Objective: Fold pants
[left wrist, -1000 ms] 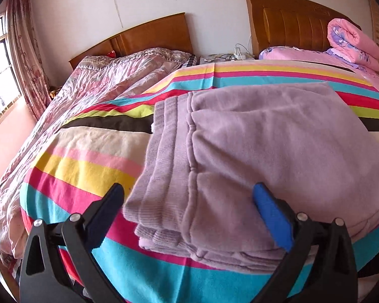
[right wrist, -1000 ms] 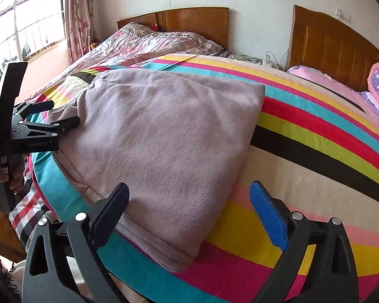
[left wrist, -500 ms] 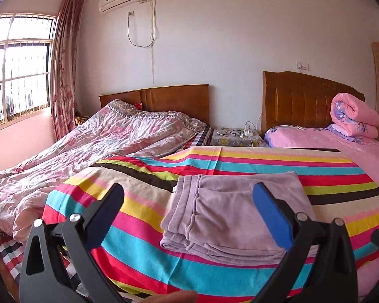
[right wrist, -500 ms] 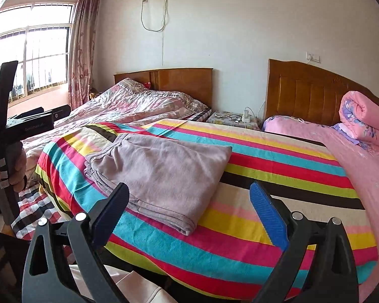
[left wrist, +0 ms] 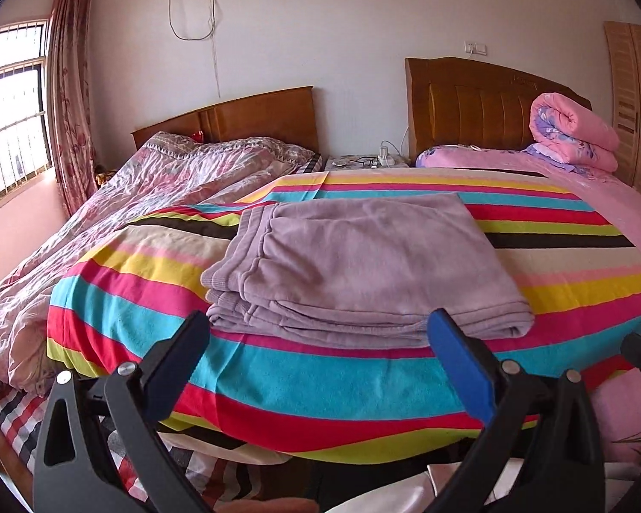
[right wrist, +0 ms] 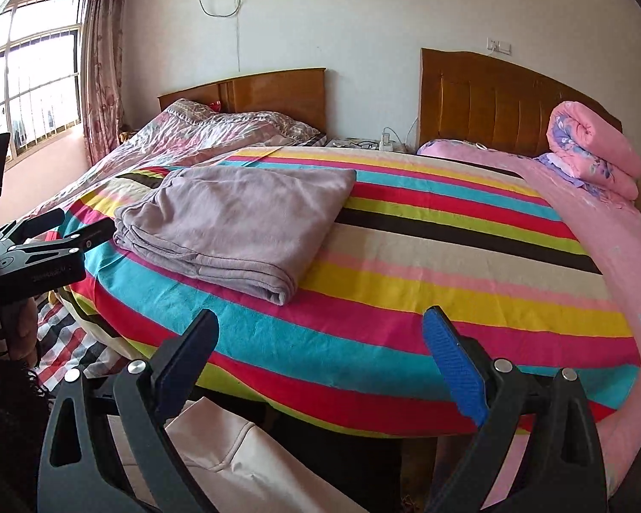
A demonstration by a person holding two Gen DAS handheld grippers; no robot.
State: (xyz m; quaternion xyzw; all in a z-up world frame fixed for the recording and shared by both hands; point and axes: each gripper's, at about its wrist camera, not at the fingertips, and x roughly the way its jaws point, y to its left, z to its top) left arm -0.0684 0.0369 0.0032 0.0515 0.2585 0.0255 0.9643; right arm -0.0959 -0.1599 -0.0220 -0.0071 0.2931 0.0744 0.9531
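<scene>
The lilac pants (left wrist: 363, 265) lie folded into a flat rectangular stack on the striped blanket (left wrist: 320, 384), with the waistband at the left end. My left gripper (left wrist: 316, 325) hovers open off the bed's near edge, short of the pants and holding nothing. In the right wrist view the pants (right wrist: 239, 218) sit at the left of the blanket (right wrist: 448, 256). My right gripper (right wrist: 320, 316) is open and empty too, back from the bed edge and right of the pants. The left gripper (right wrist: 55, 231) shows there at the far left, held in a hand.
A second bed with a crumpled pink quilt (left wrist: 149, 196) stands to the left. A nightstand (left wrist: 363, 162) with cables sits between the two wooden headboards. A rolled pink quilt (left wrist: 572, 132) lies at the back right beside a wardrobe (left wrist: 636, 102). White fabric (right wrist: 235, 461) hangs below the grippers.
Both grippers drew back from right over the pants to beyond the bed's edge, then came slightly closer and lower. Both stayed open. The pants have not moved.
</scene>
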